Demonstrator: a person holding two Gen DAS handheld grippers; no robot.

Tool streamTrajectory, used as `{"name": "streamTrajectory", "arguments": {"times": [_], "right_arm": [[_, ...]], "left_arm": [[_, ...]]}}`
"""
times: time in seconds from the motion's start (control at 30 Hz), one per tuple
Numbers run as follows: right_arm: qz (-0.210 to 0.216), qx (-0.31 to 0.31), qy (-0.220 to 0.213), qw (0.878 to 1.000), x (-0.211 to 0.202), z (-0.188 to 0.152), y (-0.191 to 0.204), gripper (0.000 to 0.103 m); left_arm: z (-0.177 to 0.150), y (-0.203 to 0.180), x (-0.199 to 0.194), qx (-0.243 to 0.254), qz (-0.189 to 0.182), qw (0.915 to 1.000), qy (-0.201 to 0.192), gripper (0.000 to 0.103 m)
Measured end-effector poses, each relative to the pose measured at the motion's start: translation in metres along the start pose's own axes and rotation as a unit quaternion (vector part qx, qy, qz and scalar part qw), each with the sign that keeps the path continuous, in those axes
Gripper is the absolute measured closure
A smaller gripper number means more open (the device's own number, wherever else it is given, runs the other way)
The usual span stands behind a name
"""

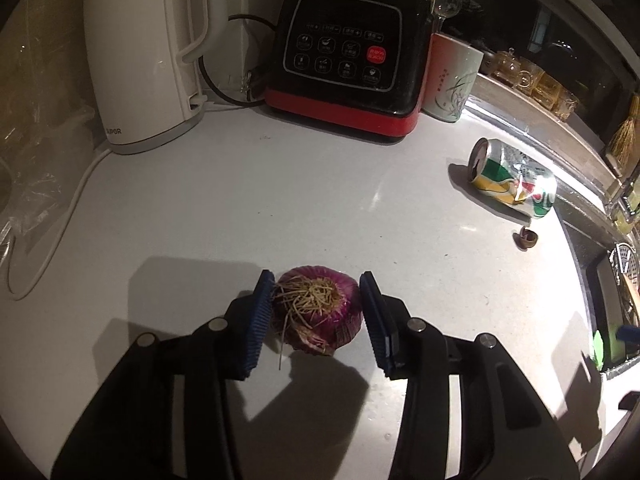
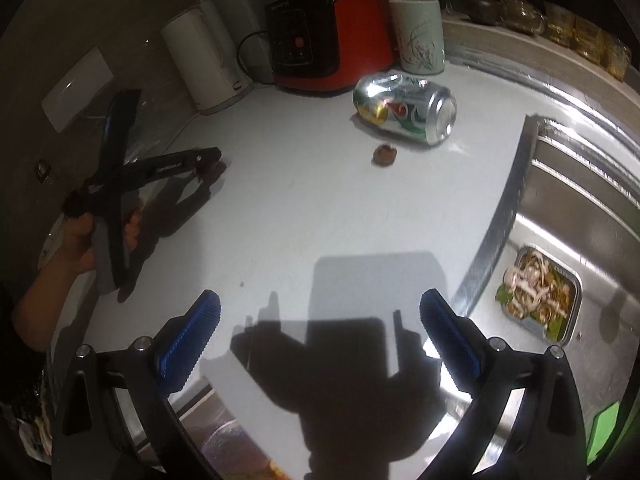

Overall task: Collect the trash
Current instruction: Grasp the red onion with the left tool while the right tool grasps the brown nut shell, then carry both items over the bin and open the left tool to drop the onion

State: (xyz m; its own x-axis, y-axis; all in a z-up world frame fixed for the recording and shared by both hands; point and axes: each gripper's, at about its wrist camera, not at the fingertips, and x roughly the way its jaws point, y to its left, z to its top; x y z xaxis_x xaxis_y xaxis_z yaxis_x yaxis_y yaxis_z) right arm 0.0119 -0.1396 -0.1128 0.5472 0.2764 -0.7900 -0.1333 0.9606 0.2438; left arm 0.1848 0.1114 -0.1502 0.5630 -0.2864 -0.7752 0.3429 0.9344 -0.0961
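**Onion end between my left pads, right claw hanging empty over the counter**

I'm holding my left claw (image 1: pixel 318 312) low in the left wrist view, its blue pads standing on either side of the purple onion end (image 1: pixel 320 312), which is sitting root-side up on the white counter (image 1: pixel 280 200). The left pad is touching the onion's rootlets; the right pad is showing a thin gap beside the skin, so I'm calling the claw released, not clenched. From my right wrist view the same claw (image 2: pixel 208 164) is showing at middle left with my left hand (image 2: pixel 80 240) wrapping its handle.

My right claw (image 2: pixel 320 336) is standing wide apart at the bottom of its frame, nothing between the pads, only its own shadow lying on the counter below.

Moving outward: a dented drink can (image 1: pixel 514 178) is lying on its side at the right of the left view, and a small brown scrap (image 1: pixel 527 237) is sitting just below it, near but apart. At the top, a white kettle (image 1: pixel 144 56) is standing upper left, a black-and-red appliance (image 1: pixel 344 52) at top centre, a pale patterned cup (image 1: pixel 452 76) just to its right. In the right view, a steel sink (image 2: pixel 580 184) is filling the right side, with a metal tray of food scraps (image 2: pixel 540 300) lying inside it.
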Motion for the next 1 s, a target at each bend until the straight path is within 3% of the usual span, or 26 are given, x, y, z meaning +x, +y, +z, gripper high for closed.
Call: {"name": "streamTrajectory", "arguments": {"times": [0.07, 0.2, 0.4, 0.63, 0.77, 1.0], "right_arm": [[-0.016, -0.020, -0.010, 1.000, 0.018, 0.024, -0.007, 0.009], [-0.031, -0.020, -0.003, 0.999, 0.062, 0.060, -0.030, 0.036], [-0.049, -0.029, 0.011, 0.998, 0.101, 0.080, -0.046, 0.058], [-0.058, -0.050, 0.009, 0.997, 0.113, 0.087, -0.046, 0.066], [-0.067, -0.072, 0.010, 0.995, 0.115, 0.088, -0.041, 0.078], [-0.057, -0.059, -0.003, 0.997, 0.089, 0.071, -0.032, 0.078]], "left_arm": [[-0.003, -0.009, -0.011, 0.001, -0.007, 1.0000, -0.003, 0.060], [-0.015, -0.030, -0.030, 0.003, -0.018, 0.9998, -0.003, 0.060], [-0.037, -0.051, -0.046, -0.019, -0.042, 0.9989, 0.009, 0.060], [-0.052, -0.058, -0.058, -0.024, -0.043, 0.9987, 0.013, 0.060], [-0.054, -0.056, -0.064, -0.036, -0.043, 0.9984, 0.011, 0.060], [-0.061, -0.062, -0.079, -0.029, -0.048, 0.9984, 0.005, 0.060]]}}
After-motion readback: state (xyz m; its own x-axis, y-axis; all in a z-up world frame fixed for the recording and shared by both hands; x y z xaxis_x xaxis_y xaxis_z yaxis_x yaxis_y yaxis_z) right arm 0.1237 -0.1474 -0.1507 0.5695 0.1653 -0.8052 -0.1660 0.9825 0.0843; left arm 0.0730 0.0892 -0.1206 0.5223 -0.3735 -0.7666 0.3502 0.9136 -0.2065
